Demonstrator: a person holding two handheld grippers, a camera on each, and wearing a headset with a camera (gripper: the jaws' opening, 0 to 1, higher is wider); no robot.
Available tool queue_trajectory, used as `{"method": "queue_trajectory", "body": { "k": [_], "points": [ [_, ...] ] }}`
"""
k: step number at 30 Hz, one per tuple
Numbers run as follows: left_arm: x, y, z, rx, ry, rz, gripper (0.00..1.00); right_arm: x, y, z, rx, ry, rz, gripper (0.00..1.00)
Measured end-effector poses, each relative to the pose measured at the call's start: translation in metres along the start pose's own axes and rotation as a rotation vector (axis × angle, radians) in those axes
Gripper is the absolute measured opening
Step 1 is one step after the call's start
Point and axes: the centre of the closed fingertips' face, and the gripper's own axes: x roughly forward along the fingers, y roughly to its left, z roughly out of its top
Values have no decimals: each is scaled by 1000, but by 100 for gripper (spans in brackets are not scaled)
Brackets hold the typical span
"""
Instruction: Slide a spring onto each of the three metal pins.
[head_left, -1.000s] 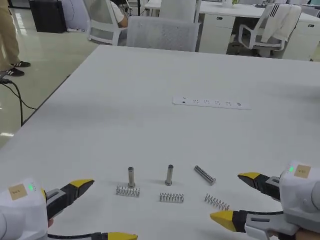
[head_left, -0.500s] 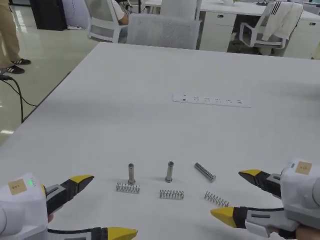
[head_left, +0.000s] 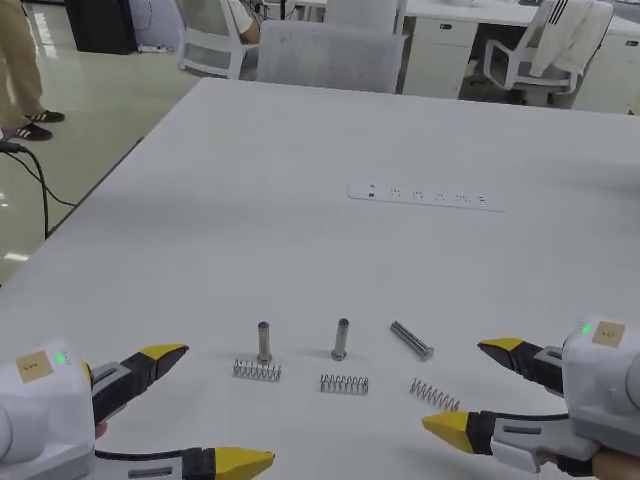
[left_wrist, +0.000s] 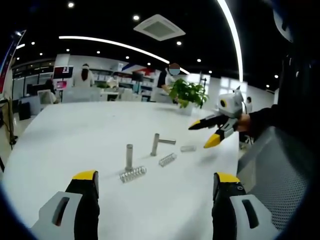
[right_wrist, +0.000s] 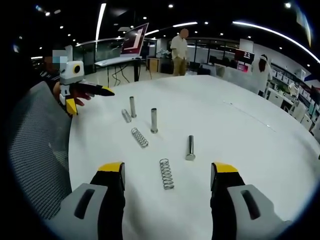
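Note:
Two metal pins (head_left: 264, 341) (head_left: 341, 339) stand upright on the white table, and a third pin (head_left: 411, 340) lies on its side to their right. In front of each pin lies a loose spring (head_left: 257, 371) (head_left: 344, 383) (head_left: 434, 394). My left gripper (head_left: 205, 407) hovers open at the near left, a short way from the left spring (left_wrist: 133, 174). My right gripper (head_left: 468, 386) is open at the near right, its jaws either side of the right spring (right_wrist: 166, 173) without touching it. The lying pin (right_wrist: 190, 147) sits just beyond that spring. Nothing is held.
A white power strip (head_left: 425, 197) lies flat further back on the table (head_left: 300, 200). Office chairs (head_left: 330, 60) stand along the far edge. A person (head_left: 20, 70) stands on the floor beyond the table's left edge.
The head camera has shifted a little. Both grippers stay open in about the same places, and the pins and springs lie as before.

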Motion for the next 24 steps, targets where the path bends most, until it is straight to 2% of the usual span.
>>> {"method": "queue_trajectory", "body": {
  "k": [13,20,24],
  "points": [
    [0,0,0,1,0,0,92,1,-4,6,3,-7,-2,68],
    [0,0,1,1,-1,-1,92,5,-15,23,-26,-11,-13,64],
    [-1,1,1,-1,-5,3,91,13,-22,30,-59,15,-14,62]
  ]
}}
